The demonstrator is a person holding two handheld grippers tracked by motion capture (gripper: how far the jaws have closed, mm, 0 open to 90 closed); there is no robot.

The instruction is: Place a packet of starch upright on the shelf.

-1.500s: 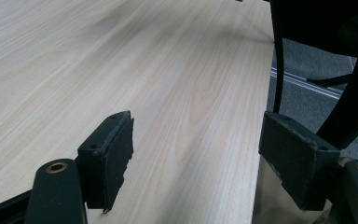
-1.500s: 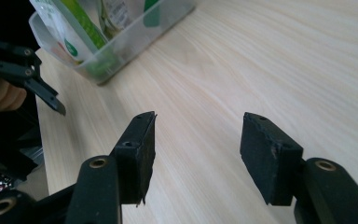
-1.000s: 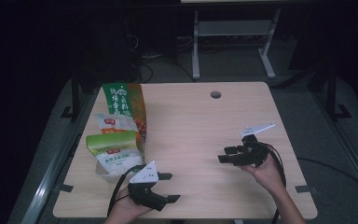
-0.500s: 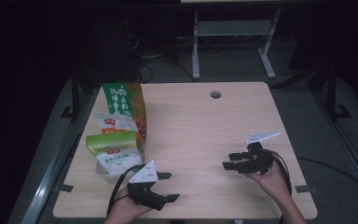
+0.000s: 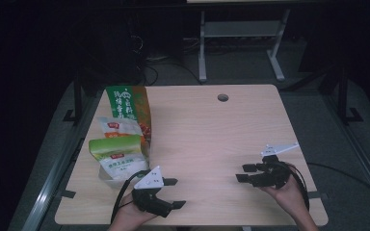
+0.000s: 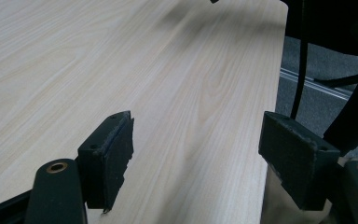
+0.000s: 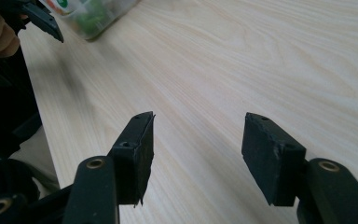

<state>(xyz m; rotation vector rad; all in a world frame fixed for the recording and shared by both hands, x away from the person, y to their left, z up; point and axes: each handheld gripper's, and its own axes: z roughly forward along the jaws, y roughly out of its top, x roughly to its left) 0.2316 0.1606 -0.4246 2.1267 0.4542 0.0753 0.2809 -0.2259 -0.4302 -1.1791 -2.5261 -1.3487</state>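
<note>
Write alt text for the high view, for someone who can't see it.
Two hand-held grippers hover open and empty over a pale wooden table: the left gripper near the front edge, the right gripper toward the right. Three snack bags stand in a row along the left side.

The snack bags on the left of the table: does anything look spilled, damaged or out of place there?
Nothing stands out. The green bag, the white bag and the light-green bag sit packed together in a clear container near the table's left edge. No spill shows. Both grippers are open over bare wood.

Black two-jaw grippers, brass-ringed screw holes, grey triangular top plates, trailing black cables
</note>
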